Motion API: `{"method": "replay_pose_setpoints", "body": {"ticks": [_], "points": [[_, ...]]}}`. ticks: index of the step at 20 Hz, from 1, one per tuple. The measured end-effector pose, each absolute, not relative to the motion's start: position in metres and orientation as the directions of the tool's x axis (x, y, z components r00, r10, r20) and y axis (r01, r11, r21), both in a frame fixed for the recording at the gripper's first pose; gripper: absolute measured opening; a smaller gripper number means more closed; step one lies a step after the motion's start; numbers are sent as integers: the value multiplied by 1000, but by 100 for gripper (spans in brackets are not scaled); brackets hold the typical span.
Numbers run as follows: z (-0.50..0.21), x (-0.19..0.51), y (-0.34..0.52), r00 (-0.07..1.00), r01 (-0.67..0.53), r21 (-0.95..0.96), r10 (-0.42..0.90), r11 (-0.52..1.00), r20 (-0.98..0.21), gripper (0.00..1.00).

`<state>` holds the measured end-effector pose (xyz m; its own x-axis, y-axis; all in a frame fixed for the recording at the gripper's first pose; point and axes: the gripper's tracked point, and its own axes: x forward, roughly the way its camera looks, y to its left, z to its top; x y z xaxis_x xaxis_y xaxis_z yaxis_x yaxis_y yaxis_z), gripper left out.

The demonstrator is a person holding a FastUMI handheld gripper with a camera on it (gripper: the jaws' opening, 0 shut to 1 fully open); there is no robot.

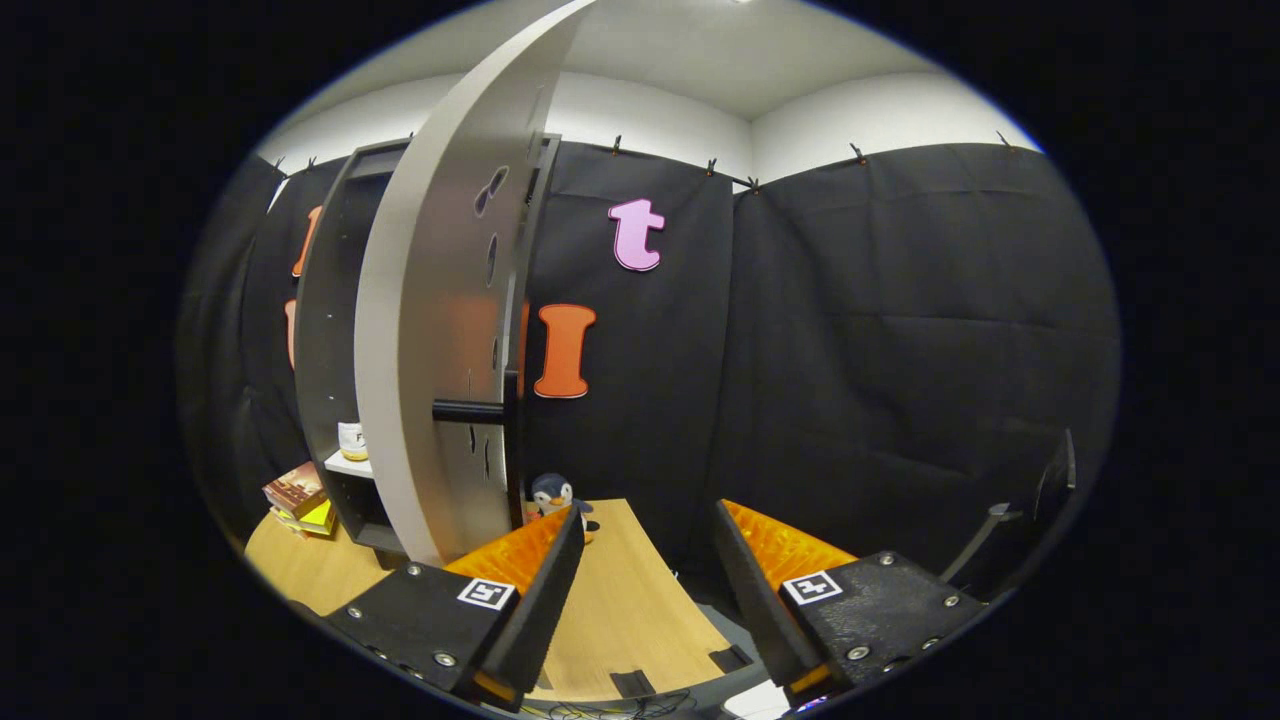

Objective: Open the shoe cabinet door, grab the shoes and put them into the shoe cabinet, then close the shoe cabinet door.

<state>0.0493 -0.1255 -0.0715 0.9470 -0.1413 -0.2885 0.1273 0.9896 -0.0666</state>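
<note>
claw (648,570) spread apart, holding nothing, over worktop (610,610). ahead-left, cabinet door (430,340) swung open: stiff, light panel, probably best taken by dark handle (468,410).

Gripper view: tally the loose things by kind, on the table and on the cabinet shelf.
Open gripper, fingers empty.
Penguin plush toy on the wooden table: 1
Books in the stack beside the grey cabinet: 2
White jar on the shelf: 1
Total: 4
</note>
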Motion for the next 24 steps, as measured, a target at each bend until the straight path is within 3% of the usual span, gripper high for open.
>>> {"method": "replay_pose_setpoints", "body": {"ticks": [8,15,24], "points": [[-70,37,-60,955,7,-21,-12,1000,-297,74],[-70,43,43,935,-196,80,211,977,-286,74],[-79,105,202,845,-430,158,457,889,-276,82]]}}
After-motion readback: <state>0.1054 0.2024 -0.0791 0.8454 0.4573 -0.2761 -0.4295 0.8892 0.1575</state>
